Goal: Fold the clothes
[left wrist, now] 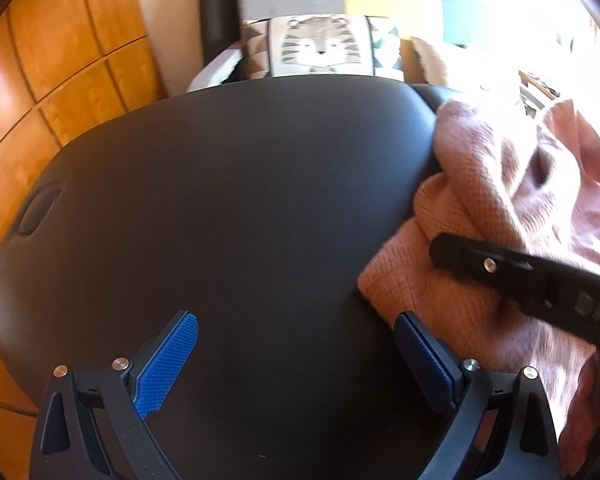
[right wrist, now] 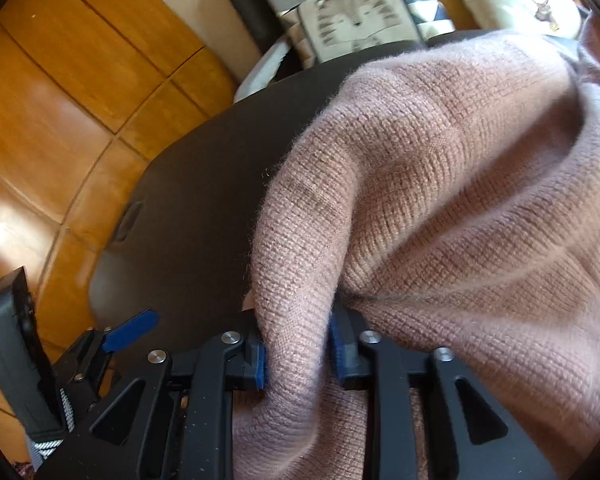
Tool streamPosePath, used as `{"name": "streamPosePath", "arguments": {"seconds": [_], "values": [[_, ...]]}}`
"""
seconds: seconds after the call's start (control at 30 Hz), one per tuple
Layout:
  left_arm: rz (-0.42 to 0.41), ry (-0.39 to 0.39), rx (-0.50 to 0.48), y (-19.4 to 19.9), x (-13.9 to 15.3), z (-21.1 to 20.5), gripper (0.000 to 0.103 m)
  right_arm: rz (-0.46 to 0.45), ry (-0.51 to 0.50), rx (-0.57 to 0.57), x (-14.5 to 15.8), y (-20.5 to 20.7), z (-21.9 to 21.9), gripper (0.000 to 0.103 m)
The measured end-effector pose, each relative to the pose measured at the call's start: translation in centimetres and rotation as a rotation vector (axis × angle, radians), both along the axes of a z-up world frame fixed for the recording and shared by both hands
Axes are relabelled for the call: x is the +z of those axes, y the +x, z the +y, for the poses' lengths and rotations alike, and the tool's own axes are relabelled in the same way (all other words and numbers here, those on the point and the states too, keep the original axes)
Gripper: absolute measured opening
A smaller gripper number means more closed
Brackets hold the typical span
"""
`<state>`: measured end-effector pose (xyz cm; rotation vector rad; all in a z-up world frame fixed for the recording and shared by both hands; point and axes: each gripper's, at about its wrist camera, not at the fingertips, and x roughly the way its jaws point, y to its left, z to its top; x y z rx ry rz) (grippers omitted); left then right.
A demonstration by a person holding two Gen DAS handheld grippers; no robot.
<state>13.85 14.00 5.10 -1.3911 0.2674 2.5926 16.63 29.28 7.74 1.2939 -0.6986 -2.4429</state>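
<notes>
A: Right wrist view first: the right tool [right wrist: 298,354] has a thick fold of the pink knit sweater [right wrist: 460,200] between its blue pads [right wrist: 260,364]. The pads look to press the wool on both sides, so I read it as gripping the sweater.

B: Why hold it there?

A: Probably to drag the bunched garment onto the dark table [right wrist: 188,184] for spreading before any fold.

B: And the other one?

A: Left wrist view shows the left tool [left wrist: 296,356] wide open, nothing between its pads, angled down over bare table [left wrist: 240,200]. The sweater [left wrist: 480,208] is heaped at the table's right side, its near hem just beside the left tool's right pad. The right tool [left wrist: 434,250] reaches in from the right over it.
</notes>
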Motion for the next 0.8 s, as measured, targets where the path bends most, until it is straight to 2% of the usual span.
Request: {"name": "streamPosePath", "arguments": {"seconds": [0.17, 0.27, 0.4, 0.43, 0.57, 0.7, 0.8], "values": [[0.013, 0.025, -0.018, -0.4, 0.6, -0.2, 0.101, 0.025, -0.028, -0.043, 1.4, 1.4, 1.6, 0.055], [0.035, 0.025, -0.073, -0.3, 1.4, 1.3, 0.1, 0.106, 0.018, -0.127, 2.9, 4.2, 4.3, 0.067], [0.086, -0.01, -0.138, -0.4, 2.7, 3.3, 0.099, 0.158, 0.122, -0.299, 3.9, 7.7, 9.0, 0.073], [0.095, -0.019, -0.15, -0.6, 3.0, 3.7, 0.099, 0.15, 0.165, -0.339, 3.8, 8.3, 10.2, 0.077], [0.129, -0.037, -0.19, -0.6, 4.5, 4.7, 0.099, 0.085, 0.33, -0.481, 2.9, 10.0, 14.6, 0.078], [0.155, 0.039, -0.22, -0.6, 7.1, 4.2, 0.099, -0.016, 0.358, -0.534, 2.1, 10.6, 17.7, 0.078], [0.141, 0.079, -0.27, -0.5, 7.6, 4.6, 0.099, -0.058, 0.398, -0.559, 1.2, 11.1, 18.7, 0.078]]}}
